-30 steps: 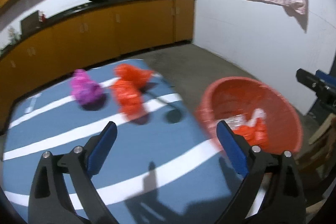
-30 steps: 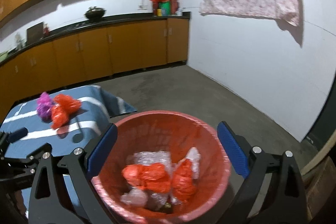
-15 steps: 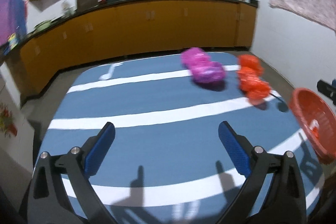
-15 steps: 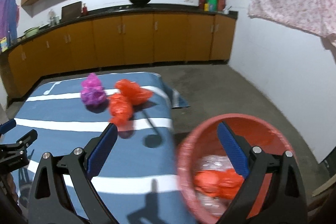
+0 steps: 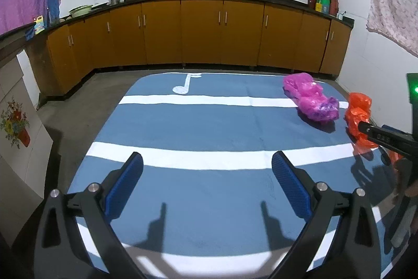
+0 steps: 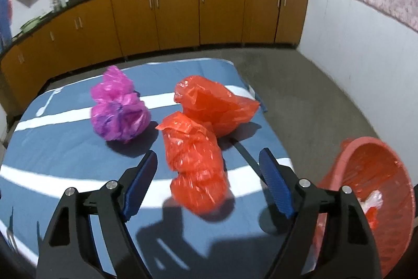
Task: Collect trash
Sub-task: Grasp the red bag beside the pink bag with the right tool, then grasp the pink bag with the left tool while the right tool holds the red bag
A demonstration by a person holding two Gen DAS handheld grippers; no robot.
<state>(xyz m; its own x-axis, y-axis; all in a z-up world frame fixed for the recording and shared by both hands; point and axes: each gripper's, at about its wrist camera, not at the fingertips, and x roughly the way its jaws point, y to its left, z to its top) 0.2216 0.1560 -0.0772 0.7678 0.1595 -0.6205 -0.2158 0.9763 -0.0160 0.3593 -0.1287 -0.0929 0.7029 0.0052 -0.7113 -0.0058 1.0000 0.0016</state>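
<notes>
The right tool (image 6: 207, 166), jaws spread and empty, hangs over the nearer red plastic bag (image 6: 196, 161) near the worktop's (image 6: 65, 148) right edge, so a pickup seems due: lower, pinch, carry to the red basket (image 6: 371, 200). The left tool (image 5: 207, 170) is spread and empty too.

White musical-note sign on the blue striped cloth (image 5: 209, 122).

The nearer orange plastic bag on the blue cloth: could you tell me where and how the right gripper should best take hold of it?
Probably around its bulging lower lump, coming straight forward and down. The nearer orange plastic bag lies lengthwise toward the right gripper, whose open jaws already flank it. The crumpled film should squash and bunch between the pads; its far end touches the second orange bag.
</notes>
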